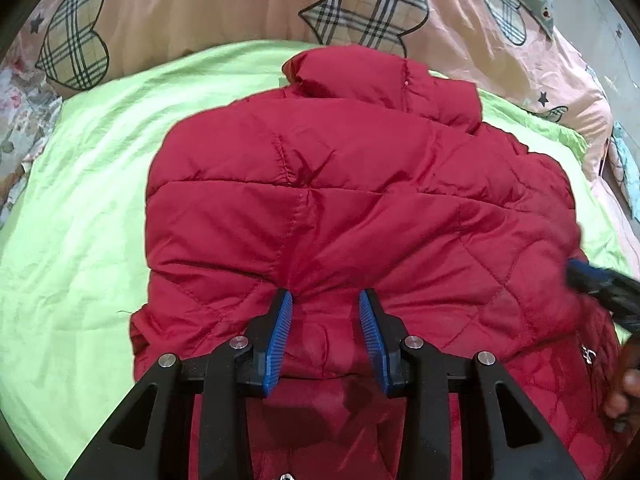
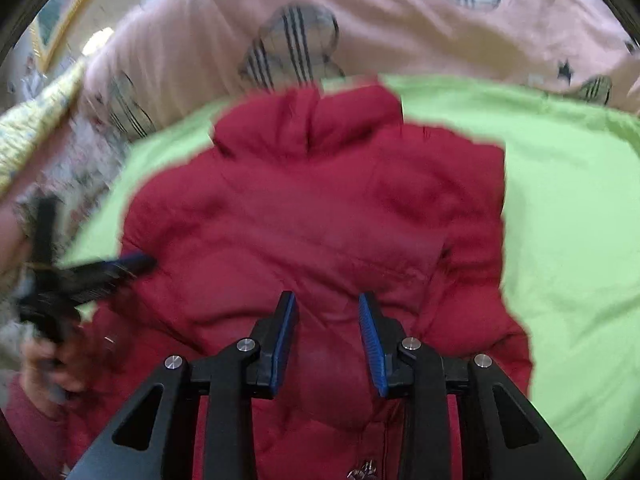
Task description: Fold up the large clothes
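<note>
A red quilted puffer jacket [image 1: 340, 200] lies on a lime-green sheet [image 1: 80, 220], its collar [image 1: 360, 76] at the far end. My left gripper [image 1: 325, 300] sits at the near hem, with a puffy fold of the jacket bunched between its blue pads and creases gathering at the fingertips. In the right wrist view the same jacket [image 2: 320, 208] fills the middle. My right gripper [image 2: 326, 300] hovers over it with its jaws apart, the pads not pressing the cloth. Each gripper shows blurred in the other's view: the right gripper [image 1: 576, 270] at the jacket's right side, the left gripper [image 2: 140, 261] at its left.
A pink quilt with plaid hearts [image 1: 368, 8] is heaped behind the green sheet [image 2: 560, 200]. Floral bedding [image 1: 20, 128] lies at the left edge. A person's hand [image 1: 624, 392] holds the right gripper; another hand [image 2: 44, 360] holds the left. A zip pull [image 1: 588, 354] lies near the hem.
</note>
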The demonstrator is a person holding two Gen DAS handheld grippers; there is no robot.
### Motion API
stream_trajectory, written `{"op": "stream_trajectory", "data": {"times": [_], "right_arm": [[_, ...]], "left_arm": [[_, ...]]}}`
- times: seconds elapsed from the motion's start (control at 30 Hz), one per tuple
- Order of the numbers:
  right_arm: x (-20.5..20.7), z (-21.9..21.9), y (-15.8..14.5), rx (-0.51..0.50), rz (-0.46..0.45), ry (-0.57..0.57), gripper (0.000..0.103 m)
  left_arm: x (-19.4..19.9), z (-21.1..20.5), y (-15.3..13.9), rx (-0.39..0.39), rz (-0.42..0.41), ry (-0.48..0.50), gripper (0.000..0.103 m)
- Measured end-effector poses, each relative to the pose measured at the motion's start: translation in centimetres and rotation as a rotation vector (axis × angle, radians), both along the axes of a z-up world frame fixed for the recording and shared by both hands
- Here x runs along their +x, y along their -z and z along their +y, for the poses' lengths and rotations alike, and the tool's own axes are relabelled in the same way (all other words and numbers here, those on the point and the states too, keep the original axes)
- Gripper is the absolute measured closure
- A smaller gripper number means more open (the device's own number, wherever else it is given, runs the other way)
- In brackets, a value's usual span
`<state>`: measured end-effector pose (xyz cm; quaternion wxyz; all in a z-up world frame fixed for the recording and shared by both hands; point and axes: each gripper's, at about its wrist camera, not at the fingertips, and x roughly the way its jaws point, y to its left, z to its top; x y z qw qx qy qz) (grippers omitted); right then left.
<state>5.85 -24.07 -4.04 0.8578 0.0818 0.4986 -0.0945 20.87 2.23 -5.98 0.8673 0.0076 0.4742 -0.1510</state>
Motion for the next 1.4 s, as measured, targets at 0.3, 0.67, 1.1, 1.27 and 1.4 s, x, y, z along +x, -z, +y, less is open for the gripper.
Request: {"op": "stream_trajectory", "data": {"times": [0.3, 0.67, 1.1, 1.27, 1.4], "right_arm": [[-0.3, -1.1, 2.3, 0.049, 0.012, 0.035, 0.069], [-0.2, -1.9, 1.8, 0.109, 0.014, 0.056, 0.069], [-7.7, -0.1, -4.6, 0.193, 0.017, 0.079, 0.043], [-11.5, 1.1, -6.7, 0.174, 0.011, 0.058, 0.033], [-14.5, 1.2, -7.6, 0.164, 0.000, 0.081, 0.033]], "left_arm": [[0.4, 1.0, 0.4, 0.004, 0.021, -0.050, 0.064], [1.1, 1.1, 0.7, -0.015, 0.047, -0.045, 0.064], [-5.9, 5.1, -2.7, -0.101, 0.056, -0.027, 0.050], [-10.1, 7.3, -3.4, -0.119, 0.059, -0.047, 0.047], [-13.0, 9.0, -3.6, -0.103, 0.064, -0.077, 0.047]]}}
